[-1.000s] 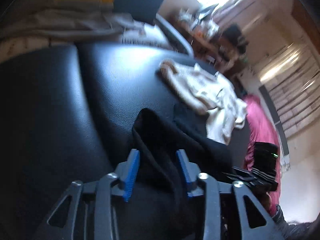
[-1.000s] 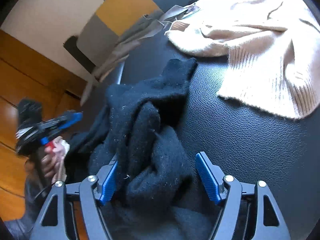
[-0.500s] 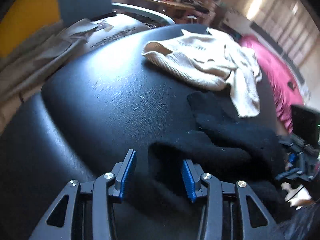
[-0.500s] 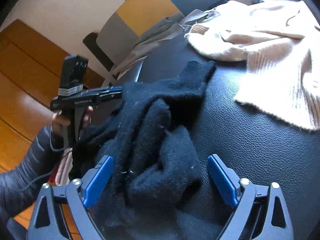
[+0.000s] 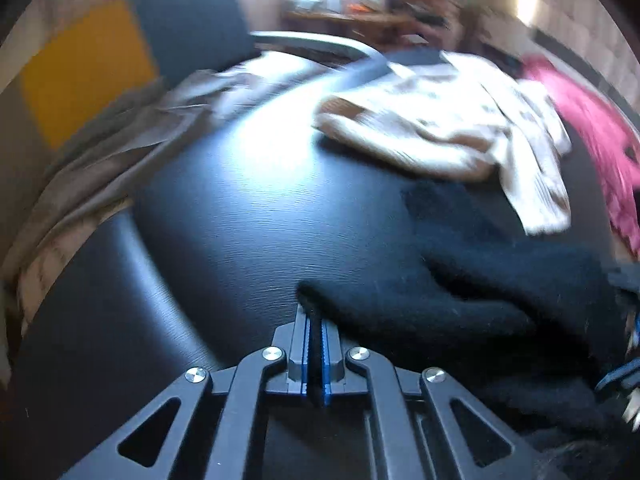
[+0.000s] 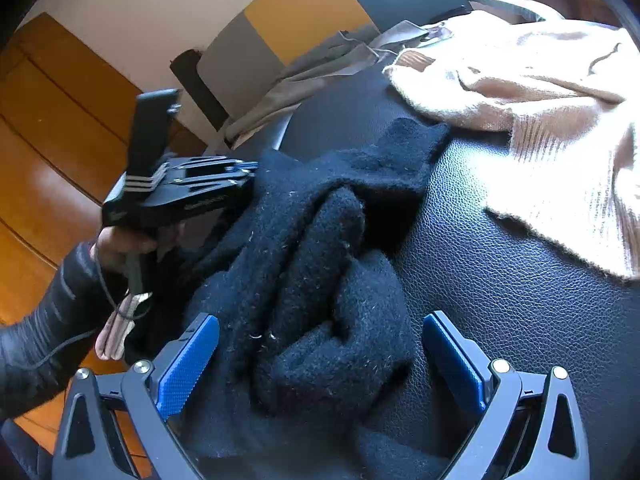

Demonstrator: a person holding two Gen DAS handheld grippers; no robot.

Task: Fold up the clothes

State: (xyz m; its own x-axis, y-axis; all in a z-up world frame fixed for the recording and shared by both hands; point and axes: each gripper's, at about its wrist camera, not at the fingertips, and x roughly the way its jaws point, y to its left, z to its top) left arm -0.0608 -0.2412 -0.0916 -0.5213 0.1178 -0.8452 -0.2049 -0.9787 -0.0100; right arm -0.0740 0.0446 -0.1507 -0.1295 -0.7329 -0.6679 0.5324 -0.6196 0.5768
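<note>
A black knit garment (image 5: pixel 460 280) lies crumpled on a black leather surface (image 5: pixel 260 200). My left gripper (image 5: pixel 314 320) has its jaws closing tight on the garment's near edge, and fabric sits right at the blue pads. In the right wrist view the same gripper (image 6: pixel 250 170), held by a hand in a dark sleeve, meets the far left edge of the black garment (image 6: pixel 320 240). My right gripper (image 6: pixel 320 320) stands wide open around a heap of that garment. Its right pad is clear of the fabric.
A cream ribbed sweater (image 6: pixel 540 100) lies beyond the black garment, overlapping its far corner. A pink garment (image 5: pixel 592 128) lies at the right edge. Grey cloth (image 5: pixel 140 132) hangs over the surface's far left side, below a yellow and black panel. Wooden floor (image 6: pixel 48 140) lies left.
The left gripper rolled, shifted along the garment's edge and went from open to shut on it. The right gripper's jaws spread wider off the black heap.
</note>
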